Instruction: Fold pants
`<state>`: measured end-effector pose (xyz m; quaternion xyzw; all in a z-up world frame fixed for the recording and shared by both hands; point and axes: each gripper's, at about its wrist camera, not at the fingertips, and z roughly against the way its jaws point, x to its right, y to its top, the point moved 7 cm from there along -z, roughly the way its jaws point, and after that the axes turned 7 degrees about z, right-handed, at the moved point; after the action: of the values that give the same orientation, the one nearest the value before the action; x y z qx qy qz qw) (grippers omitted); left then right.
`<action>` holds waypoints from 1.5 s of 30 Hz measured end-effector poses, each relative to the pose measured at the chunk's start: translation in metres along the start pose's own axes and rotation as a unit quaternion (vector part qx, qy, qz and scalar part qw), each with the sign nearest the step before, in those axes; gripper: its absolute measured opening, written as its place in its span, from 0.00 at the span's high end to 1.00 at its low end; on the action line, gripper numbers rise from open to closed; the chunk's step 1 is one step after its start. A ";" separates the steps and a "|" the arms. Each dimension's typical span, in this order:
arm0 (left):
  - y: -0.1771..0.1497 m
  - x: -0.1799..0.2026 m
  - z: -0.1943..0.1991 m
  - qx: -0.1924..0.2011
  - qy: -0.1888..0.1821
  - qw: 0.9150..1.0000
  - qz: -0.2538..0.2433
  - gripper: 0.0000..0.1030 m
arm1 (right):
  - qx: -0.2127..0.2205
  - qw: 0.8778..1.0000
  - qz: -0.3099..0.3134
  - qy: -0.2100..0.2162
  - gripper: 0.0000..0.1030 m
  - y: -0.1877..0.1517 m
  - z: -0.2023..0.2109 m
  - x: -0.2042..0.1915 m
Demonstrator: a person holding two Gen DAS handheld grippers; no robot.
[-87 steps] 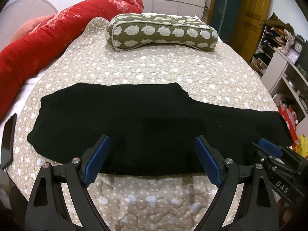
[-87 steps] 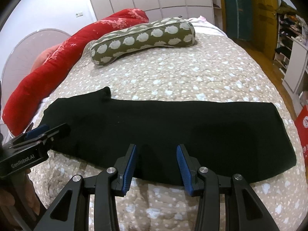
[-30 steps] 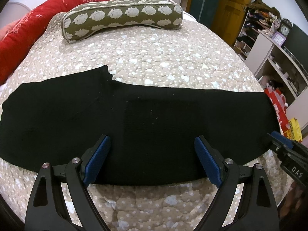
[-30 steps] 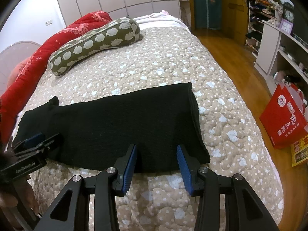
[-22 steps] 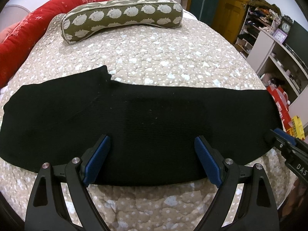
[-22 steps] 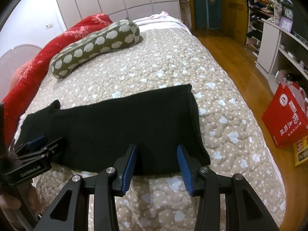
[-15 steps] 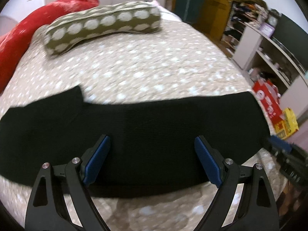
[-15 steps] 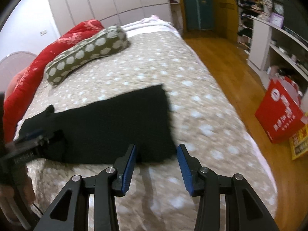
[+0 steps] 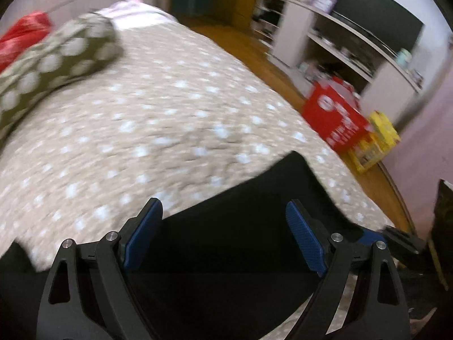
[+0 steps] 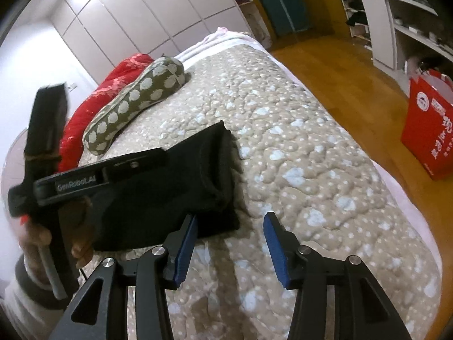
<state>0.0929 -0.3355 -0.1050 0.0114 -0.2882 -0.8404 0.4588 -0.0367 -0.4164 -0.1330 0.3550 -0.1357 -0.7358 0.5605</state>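
while the black pants [image 10: 175, 195] lie flat on the spotted quilt [image 10: 297, 147], near its front edge, the left gripper [image 9: 223, 235] hangs spread wide over them, and the right gripper [image 10: 229, 240] gapes beside the leg end, both holding nothing.

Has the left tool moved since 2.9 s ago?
Yes. The left tool swung right: the green pillow slid from top centre to the left edge, and shelves now fill the view.

both wrist views low over pants [image 9: 232, 255]
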 end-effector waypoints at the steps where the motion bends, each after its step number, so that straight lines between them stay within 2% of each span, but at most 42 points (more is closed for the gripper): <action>1: 0.004 0.002 -0.006 -0.006 0.000 1.000 -0.009 0.14 | 0.001 1.000 -0.001 0.003 0.53 0.000 -0.003 -0.001; 4: 0.010 0.008 -0.010 -0.011 0.004 0.999 -0.033 0.14 | 0.007 1.000 -0.006 0.022 0.53 0.000 -0.001 -0.002; 9: 0.019 0.018 -0.008 -0.014 -0.028 0.998 -0.051 0.14 | 0.002 0.998 0.002 0.069 0.50 -0.004 0.009 -0.009; 13: 0.024 0.022 -0.015 -0.026 -0.028 0.997 -0.061 0.14 | -0.010 0.997 0.026 0.068 0.48 -0.010 0.009 -0.016; 17: 0.023 0.031 -0.033 -0.053 -0.028 0.995 -0.081 0.14 | -0.009 0.998 0.009 0.065 0.46 -0.008 -0.004 -0.014; 20: 0.021 0.034 -0.049 -0.075 -0.025 0.993 -0.091 0.14 | 0.006 0.998 -0.005 0.068 0.46 -0.003 -0.010 -0.014; 25: 0.022 0.042 -0.056 -0.079 -0.036 0.991 -0.106 0.14 | 0.034 0.996 -0.024 0.075 0.46 0.002 -0.016 -0.014; 27: 0.023 0.046 -0.059 -0.075 -0.037 0.990 -0.114 0.16 | 0.043 0.995 -0.038 0.084 0.49 0.006 -0.020 -0.014; 29: 0.024 0.051 -0.062 -0.065 -0.047 0.990 -0.120 0.24 | 0.050 0.994 -0.048 0.080 0.69 0.012 -0.027 -0.013; 33: 0.024 0.057 -0.060 -0.059 -0.067 0.989 -0.117 0.48 | 0.050 0.994 -0.055 0.075 0.81 0.016 -0.033 -0.012; 34: 0.024 0.057 -0.057 -0.061 -0.074 0.989 -0.113 0.54 | 0.049 0.994 -0.053 0.078 0.84 0.019 -0.032 -0.015; 36: 0.026 0.051 -0.045 -0.060 -0.079 0.990 -0.101 0.58 | 0.050 0.994 -0.052 0.082 0.85 0.023 -0.029 -0.020; 40: 0.032 0.029 -0.001 -0.028 -0.073 0.994 -0.079 0.58 | 0.076 0.993 -0.019 0.093 0.86 0.042 -0.008 -0.050; 45: 0.032 -0.024 0.065 0.002 -0.093 0.996 -0.003 0.58 | 0.098 0.988 0.039 0.114 0.86 0.062 0.007 -0.106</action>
<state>0.1126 -0.2995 -0.0403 -0.0654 -0.3317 -0.8384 0.4276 0.0164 -0.3410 -0.0517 0.4843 -0.1556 -0.6514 0.5630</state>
